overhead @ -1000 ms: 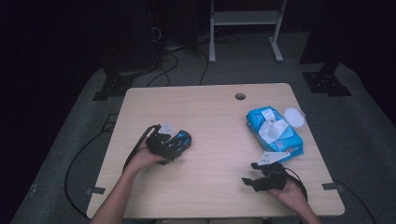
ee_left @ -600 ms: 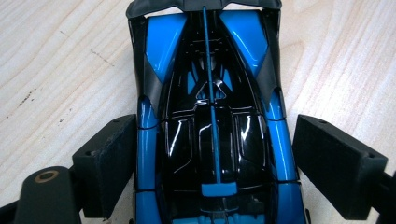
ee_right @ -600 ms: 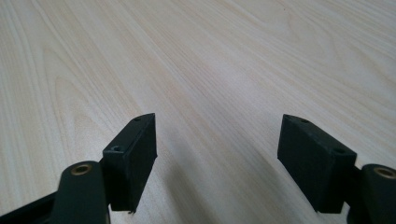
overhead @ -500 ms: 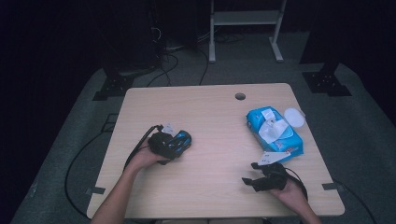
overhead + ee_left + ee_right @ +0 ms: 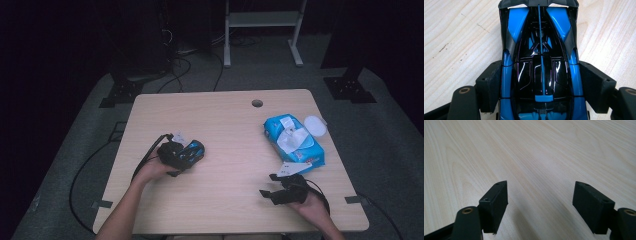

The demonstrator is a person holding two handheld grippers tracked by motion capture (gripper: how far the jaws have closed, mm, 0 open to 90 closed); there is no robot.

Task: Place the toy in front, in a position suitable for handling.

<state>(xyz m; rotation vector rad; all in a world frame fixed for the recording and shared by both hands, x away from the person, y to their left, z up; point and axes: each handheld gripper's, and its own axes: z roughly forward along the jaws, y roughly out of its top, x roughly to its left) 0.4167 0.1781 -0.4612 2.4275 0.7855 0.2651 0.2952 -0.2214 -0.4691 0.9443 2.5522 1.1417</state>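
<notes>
1 pale wooden table (image 5: 225,120), dark room

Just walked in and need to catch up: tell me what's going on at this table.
A person works at a wooden table with a gripper in each hand. The left gripper has just closed its jaws on the sides of a blue and black toy car that sits on the table. The right gripper rests open over bare wood. An opened blue pack of wipes lies near the right edge.

left gripper (image 5: 192,154): low on the table's left side, jaws just closed in, pads against both flanks of the toy car (image 5: 540,65) | right gripper (image 5: 267,187): near the front right, jaws wide apart, nothing between
</notes>
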